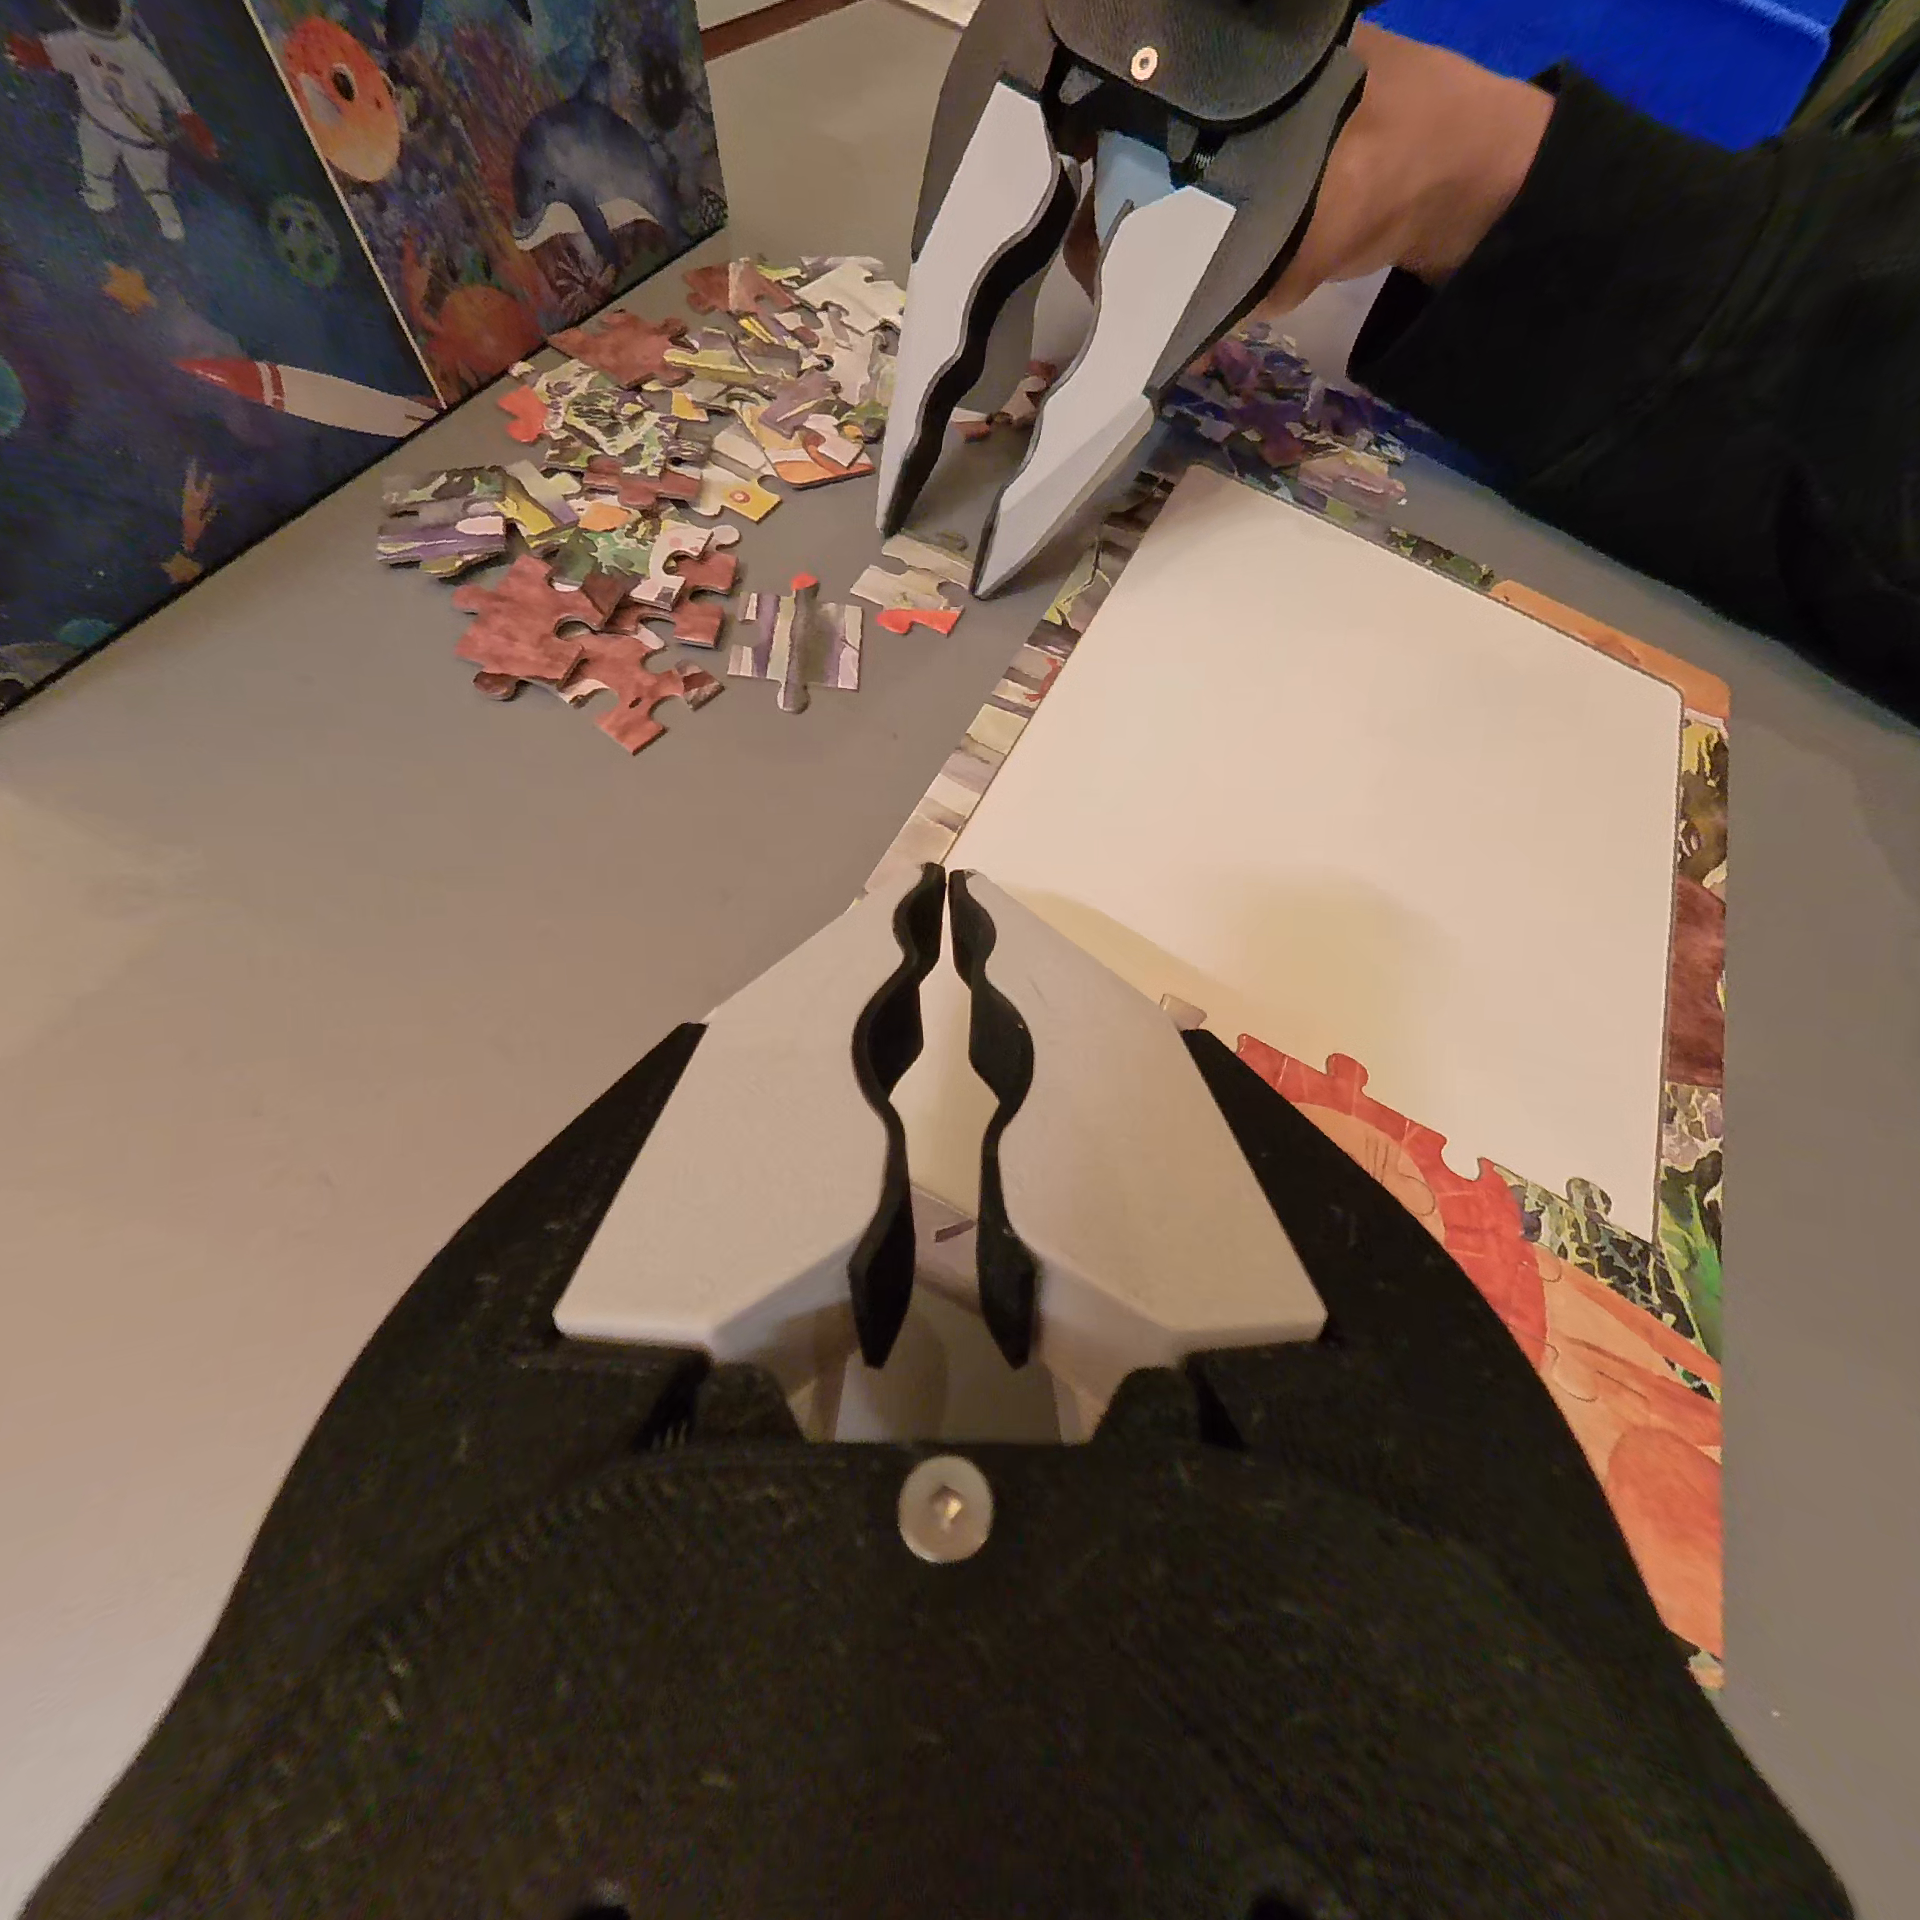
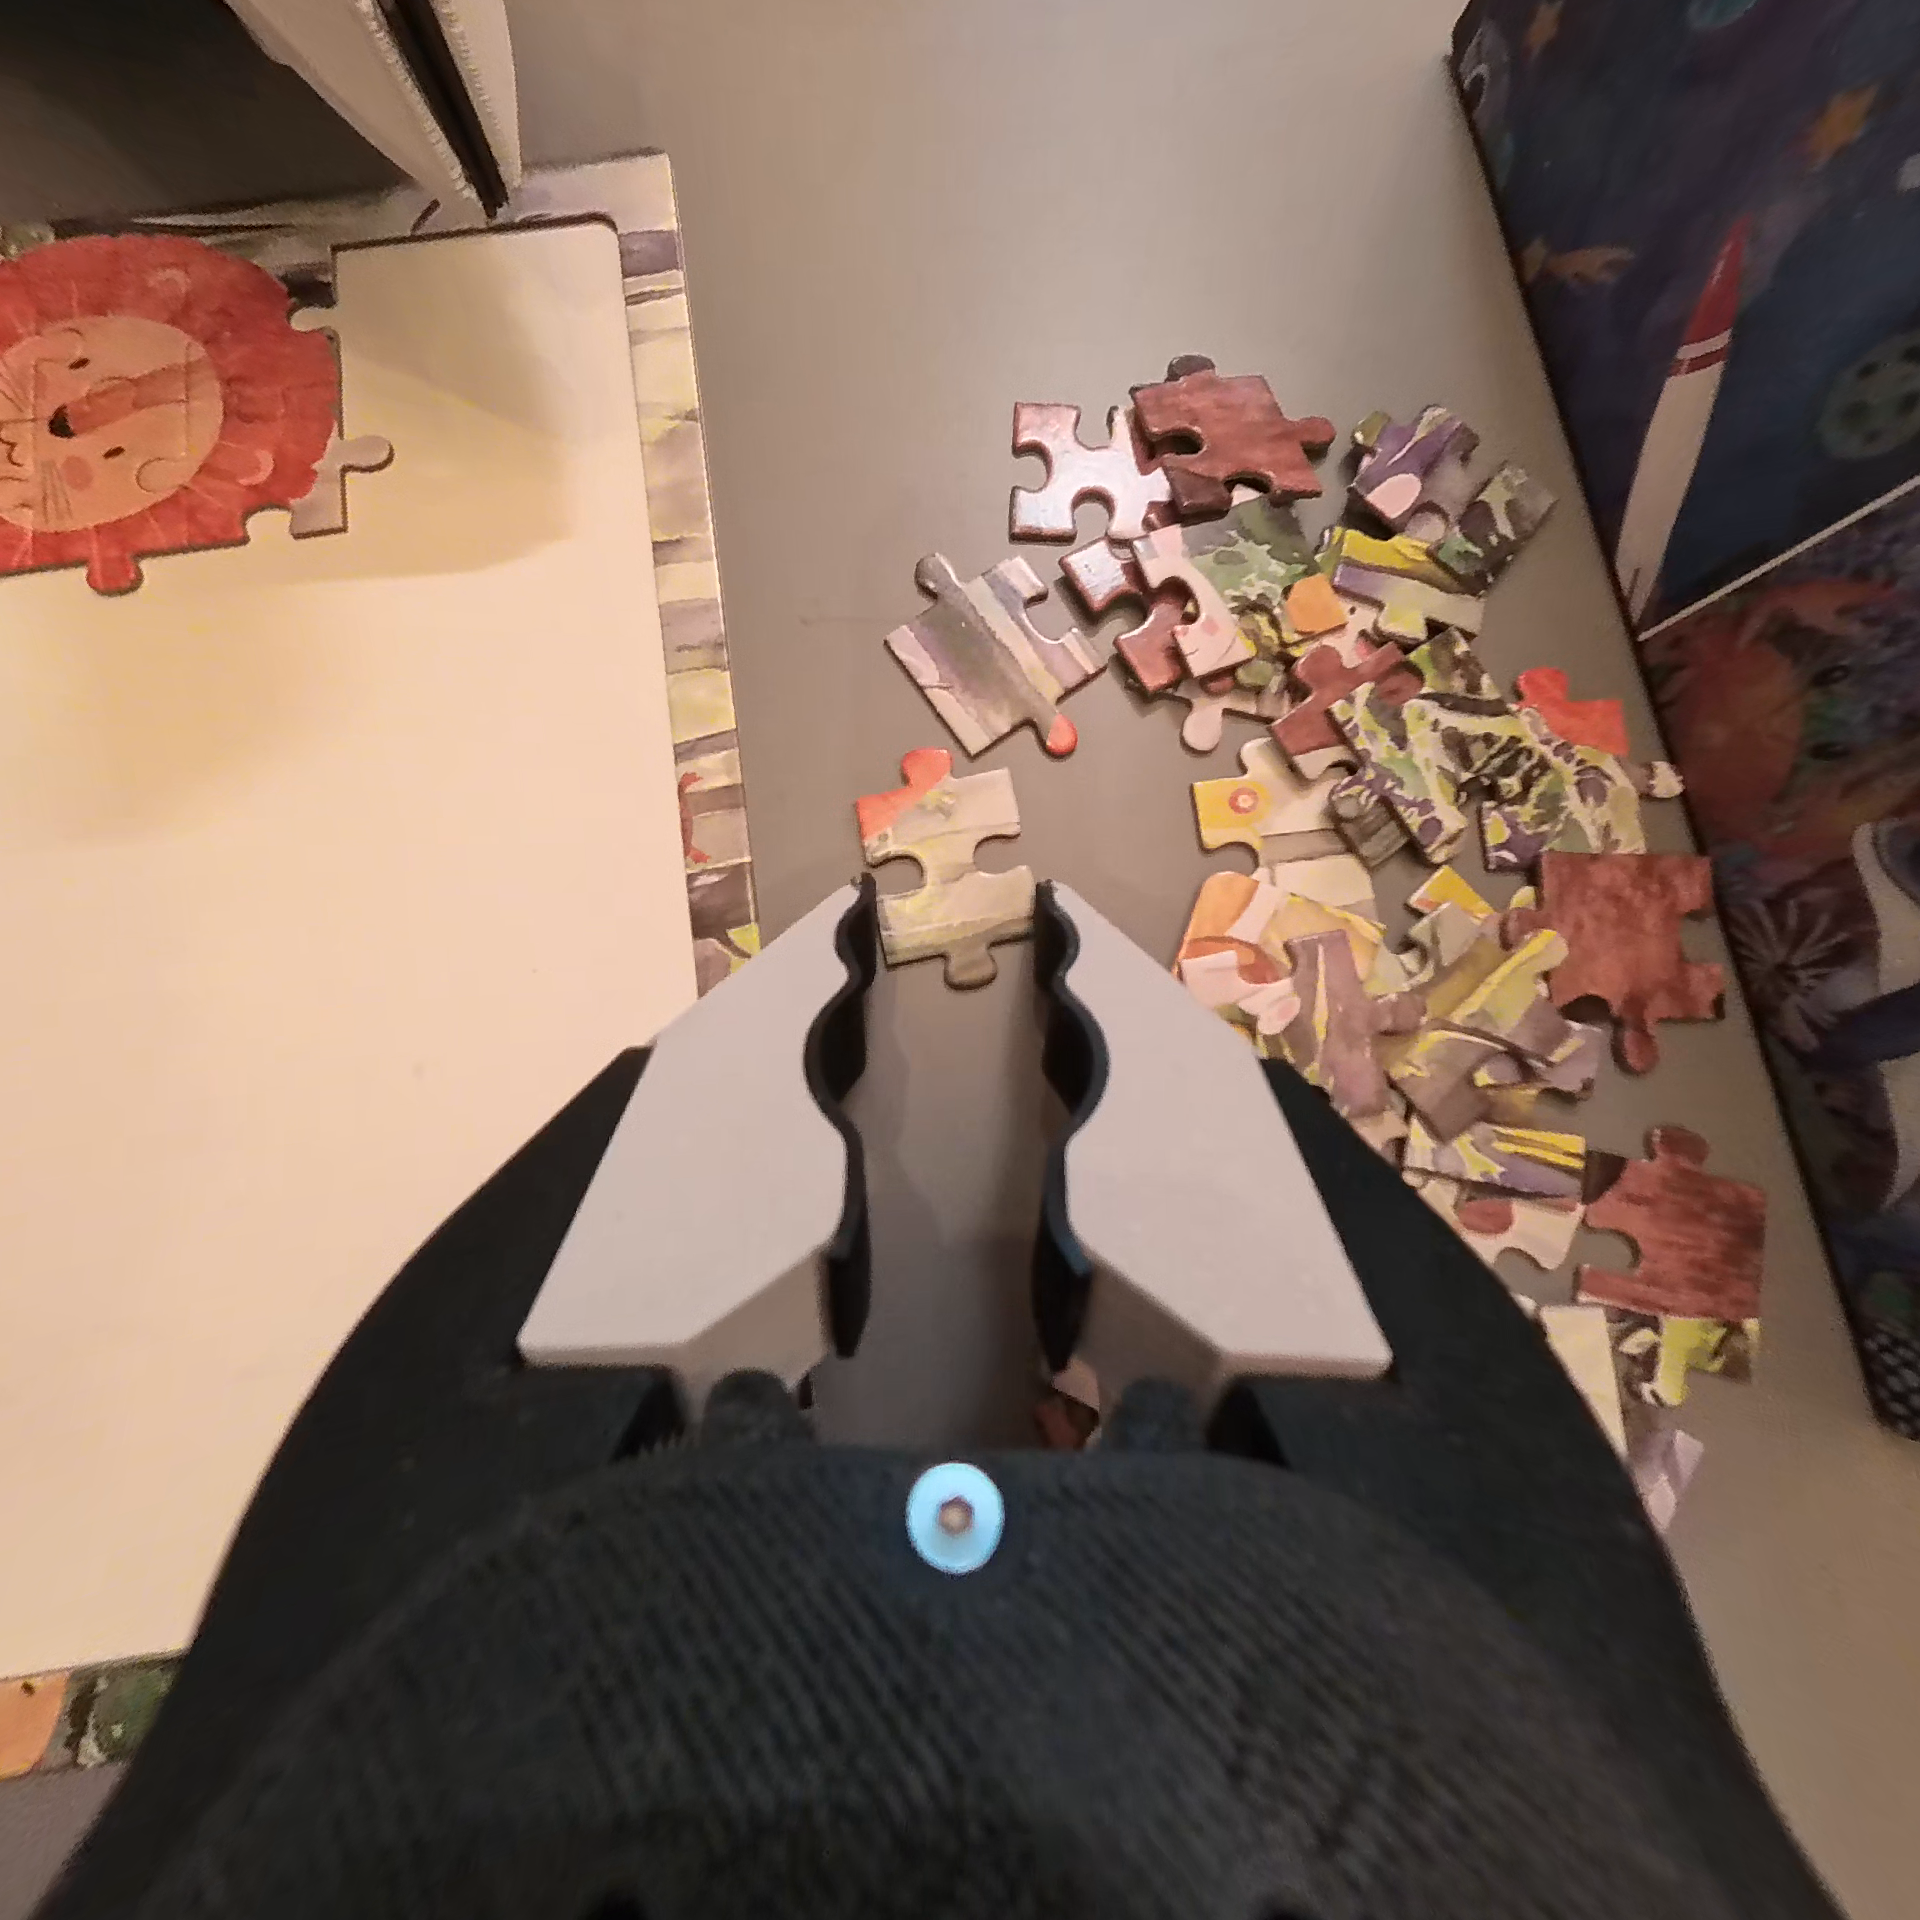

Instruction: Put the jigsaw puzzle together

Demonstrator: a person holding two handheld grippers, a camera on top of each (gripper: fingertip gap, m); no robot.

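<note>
The puzzle tray [image 1: 1351, 831] is a white board with a painted border, lying on the grey table. An assembled lion part [image 2: 135, 416] sits in one corner of it and also shows in the left wrist view [image 1: 1455, 1247]. My right gripper [image 2: 951, 888] points down beside the tray's edge, with its fingertips against both sides of a pale green and red puzzle piece [image 2: 940, 852] that lies flat on the table. It also shows in the left wrist view [image 1: 940, 551]. My left gripper [image 1: 945, 878] is shut and empty, over the tray's near left edge.
A pile of loose pieces [image 2: 1403, 831] lies beside the held piece and also shows in the left wrist view [image 1: 644, 499]. A second small purple pile [image 1: 1268, 405] lies beyond the tray. Two picture boxes [image 1: 156, 364] stand behind the pile. A white box [image 2: 416, 83] stands past the tray. A hand [image 1: 1434, 177] holds the right gripper.
</note>
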